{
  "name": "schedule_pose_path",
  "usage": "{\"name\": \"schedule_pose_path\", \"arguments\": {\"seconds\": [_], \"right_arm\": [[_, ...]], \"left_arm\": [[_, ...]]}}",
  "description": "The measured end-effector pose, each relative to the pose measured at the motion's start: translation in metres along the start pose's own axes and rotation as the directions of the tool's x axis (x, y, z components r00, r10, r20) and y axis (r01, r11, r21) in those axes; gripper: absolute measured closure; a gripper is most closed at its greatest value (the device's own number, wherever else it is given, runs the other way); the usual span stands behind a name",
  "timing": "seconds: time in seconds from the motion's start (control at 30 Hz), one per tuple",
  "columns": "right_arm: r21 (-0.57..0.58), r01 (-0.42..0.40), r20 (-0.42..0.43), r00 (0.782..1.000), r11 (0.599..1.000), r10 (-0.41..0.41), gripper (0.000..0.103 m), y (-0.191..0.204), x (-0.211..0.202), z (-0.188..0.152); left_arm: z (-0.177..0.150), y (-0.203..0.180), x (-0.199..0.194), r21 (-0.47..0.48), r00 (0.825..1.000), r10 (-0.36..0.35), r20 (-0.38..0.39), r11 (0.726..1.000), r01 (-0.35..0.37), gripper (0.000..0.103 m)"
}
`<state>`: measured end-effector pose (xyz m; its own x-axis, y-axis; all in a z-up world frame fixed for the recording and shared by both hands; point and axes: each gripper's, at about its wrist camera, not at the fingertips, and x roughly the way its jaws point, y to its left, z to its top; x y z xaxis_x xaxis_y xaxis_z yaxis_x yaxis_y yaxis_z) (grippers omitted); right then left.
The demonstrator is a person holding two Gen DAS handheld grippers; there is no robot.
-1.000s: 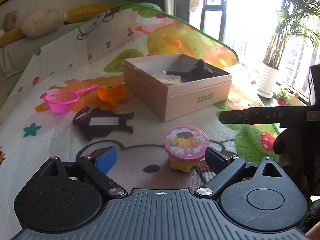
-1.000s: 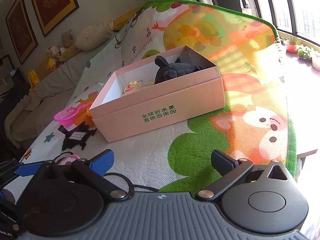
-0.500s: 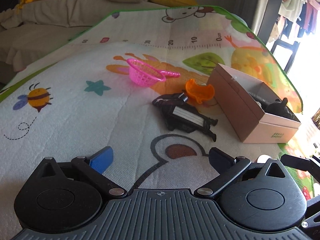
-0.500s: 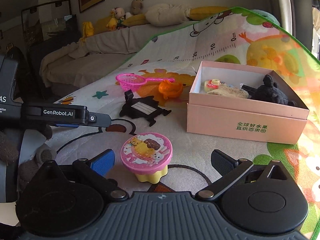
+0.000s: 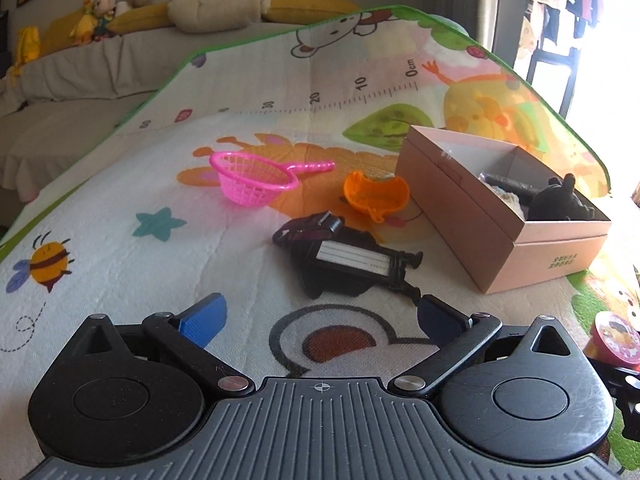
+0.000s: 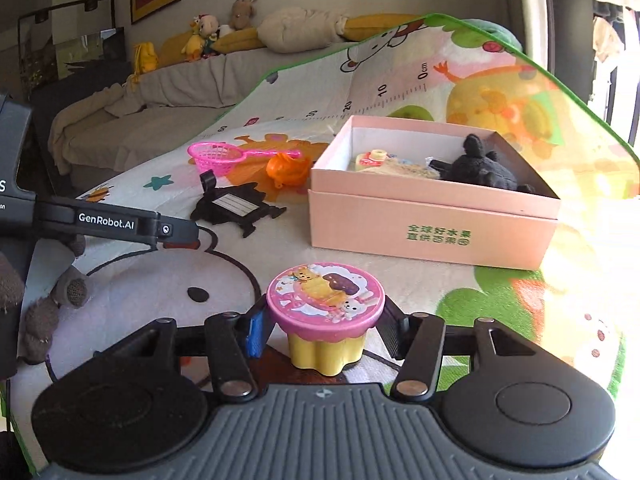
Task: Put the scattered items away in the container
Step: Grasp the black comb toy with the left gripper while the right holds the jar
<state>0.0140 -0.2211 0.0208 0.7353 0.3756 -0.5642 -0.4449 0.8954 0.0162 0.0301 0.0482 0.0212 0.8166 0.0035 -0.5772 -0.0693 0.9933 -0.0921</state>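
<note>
Surface: a cartoon play mat (image 5: 248,92) with a printed ruler, spread in front of a sofa (image 6: 176,92) lined with plush toys
Toy cup: a pink lid printed with bears over a yellow scalloped base (image 6: 326,312), standing upright on the mat, near the box
Right gripper (image 6: 320,330): jaws closing on the toy cup, pads at the sides of its lid
Left gripper (image 5: 318,314): jaws wide apart, nothing between them, over the mat just short of the black tag
Box: pink cardboard, open-topped (image 6: 432,220), green lettering on its front wall; inside lie a dark plush toy (image 6: 480,166) and a small pale toy (image 6: 370,158)
Loose items: pink strainer (image 5: 256,180), orange piece (image 5: 374,196) and black luggage tag (image 5: 352,264) lie together left of the box
Path: bare mat between toy cup and box
Change: a second ago the right gripper's jaws stood wide and empty, facing the box; half a second ago the cup already stood between them
</note>
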Motion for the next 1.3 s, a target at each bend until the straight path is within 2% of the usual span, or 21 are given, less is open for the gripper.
{"name": "schedule_pose_path", "arguments": {"seconds": [0.1,0.23,0.33,0.37,0.4,0.43,0.57,0.63,0.73,0.97,1.1,1.2,1.3], "right_arm": [[0.048,0.037,0.001,0.999,0.998,-0.037,0.049,-0.016,-0.008,-0.008],[0.066,0.019,0.01,1.0,0.998,-0.02,0.048,-0.019,-0.009,-0.011],[0.073,0.005,0.005,1.0,0.997,-0.005,0.048,-0.02,-0.006,-0.009],[0.081,0.004,-0.001,1.0,0.997,-0.003,0.046,-0.021,-0.005,-0.008],[0.092,0.003,-0.006,1.0,0.996,-0.003,0.043,-0.022,-0.004,-0.008],[0.1,0.002,-0.008,1.0,0.995,-0.001,0.042,-0.023,-0.004,-0.008],[0.115,0.003,-0.016,1.0,0.993,-0.001,0.041,-0.025,-0.002,-0.008],[0.119,0.003,-0.018,1.0,0.993,0.0,0.041,-0.025,-0.001,-0.008],[0.123,0.007,-0.015,1.0,0.992,-0.005,0.041,-0.025,-0.002,-0.008],[0.12,0.013,-0.005,1.0,0.993,-0.012,0.047,-0.024,-0.003,-0.008],[0.111,0.018,0.003,1.0,0.994,-0.019,0.047,-0.023,-0.005,-0.007],[0.088,0.021,0.007,1.0,0.996,-0.022,0.047,-0.019,-0.006,-0.007],[0.079,0.027,0.004,1.0,0.997,-0.028,0.047,-0.017,-0.006,-0.007]], "left_arm": [[0.013,-0.004,0.009,0.005,0.999,0.027,0.041,1.0,-0.028,0.0],[0.023,-0.01,0.023,0.058,0.994,0.07,0.086,0.996,-0.075,0.0],[0.025,-0.012,0.032,0.107,0.994,0.064,0.089,0.991,-0.074,0.003],[0.025,-0.012,0.036,0.123,0.995,0.061,0.077,0.99,-0.07,0.008],[0.026,-0.012,0.042,0.141,0.997,0.059,0.058,0.988,-0.067,0.033],[0.026,-0.012,0.047,0.145,0.997,0.061,0.042,0.987,-0.067,0.045],[0.028,-0.001,0.058,0.112,0.998,0.057,0.026,0.992,-0.06,0.045],[0.032,0.004,0.057,0.099,0.999,0.039,0.019,0.994,-0.04,0.065],[0.037,0.008,0.047,0.088,0.999,0.027,0.026,0.996,-0.03,0.079],[0.044,0.003,-0.009,0.11,0.993,-0.077,0.086,0.992,0.067,0.081],[0.046,-0.013,-0.042,0.149,0.981,-0.155,0.115,0.979,0.138,0.081],[0.048,-0.025,-0.054,0.154,0.97,-0.212,0.119,0.969,0.193,0.08],[0.047,-0.041,-0.058,0.193,0.961,-0.245,0.128,0.957,0.218,0.078]]}}
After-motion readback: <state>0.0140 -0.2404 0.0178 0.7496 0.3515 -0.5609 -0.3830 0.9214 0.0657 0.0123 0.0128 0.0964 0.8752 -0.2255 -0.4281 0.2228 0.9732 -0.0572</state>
